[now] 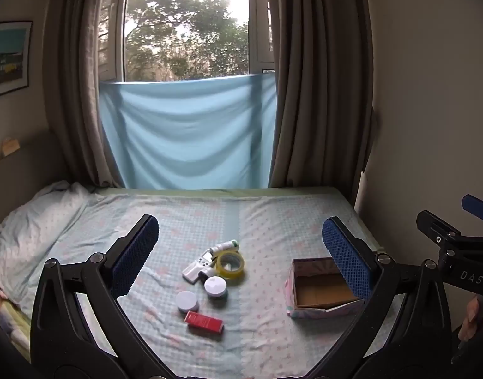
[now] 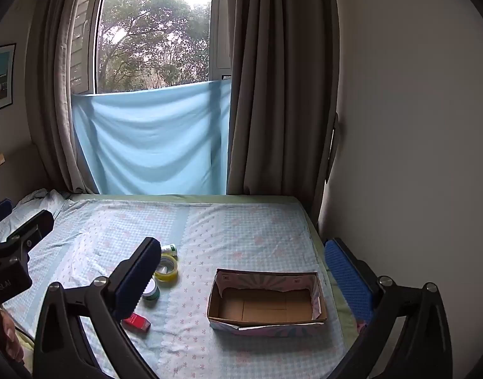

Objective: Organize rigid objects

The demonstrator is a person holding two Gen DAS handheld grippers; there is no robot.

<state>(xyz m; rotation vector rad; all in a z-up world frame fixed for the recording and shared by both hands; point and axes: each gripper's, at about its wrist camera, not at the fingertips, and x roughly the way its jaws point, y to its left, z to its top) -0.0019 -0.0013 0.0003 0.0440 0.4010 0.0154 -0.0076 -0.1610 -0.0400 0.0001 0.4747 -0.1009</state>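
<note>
Both the left gripper (image 1: 240, 246) and the right gripper (image 2: 243, 265) hang spread wide above the bed (image 1: 273, 221), holding nothing; the open cardboard box (image 2: 266, 300) sits empty on the sheet. To its left lie the tape roll (image 1: 230, 264), two white-lidded jars (image 1: 215, 286), a red box (image 1: 204, 322), a white tube (image 1: 225, 246) and a white handheld device (image 1: 197, 267), clustered close together.

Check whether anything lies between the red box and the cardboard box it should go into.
Nothing visible does. The red box lies left of the open cardboard box, with only bare bedsheet between them. The two jars and tape sit farther back, off that path.
</note>
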